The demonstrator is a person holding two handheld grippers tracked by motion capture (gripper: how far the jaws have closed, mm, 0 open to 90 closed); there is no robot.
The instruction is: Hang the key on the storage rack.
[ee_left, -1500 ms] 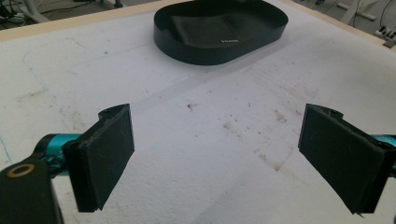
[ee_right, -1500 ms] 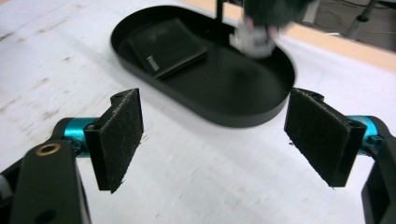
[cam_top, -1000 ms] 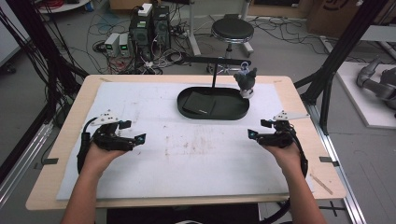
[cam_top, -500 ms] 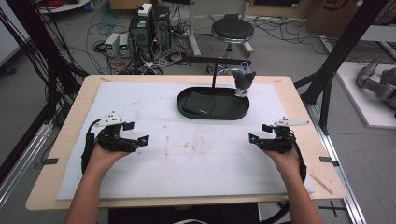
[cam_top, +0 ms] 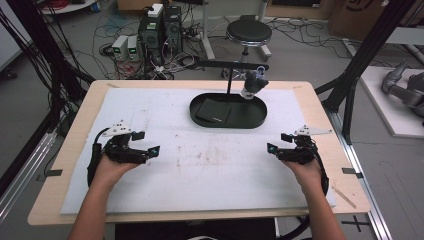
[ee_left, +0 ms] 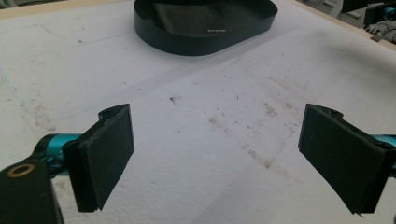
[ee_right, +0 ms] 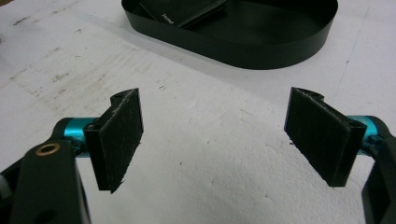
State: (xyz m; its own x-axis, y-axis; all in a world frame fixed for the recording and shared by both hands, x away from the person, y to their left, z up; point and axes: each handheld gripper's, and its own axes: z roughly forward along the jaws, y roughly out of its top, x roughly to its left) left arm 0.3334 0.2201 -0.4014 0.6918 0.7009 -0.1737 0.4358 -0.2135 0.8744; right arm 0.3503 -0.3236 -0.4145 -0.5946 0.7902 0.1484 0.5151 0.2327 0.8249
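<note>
Camera (cam_top: 254, 82) on stand above black tray (cam_top: 260, 117), high view.

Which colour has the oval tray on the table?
Black tray, seen best in the right gripper view.

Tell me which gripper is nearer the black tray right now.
Right, slightly. The right gripper sits just off the black tray's right end; the left gripper is farther off, lower left.
</note>
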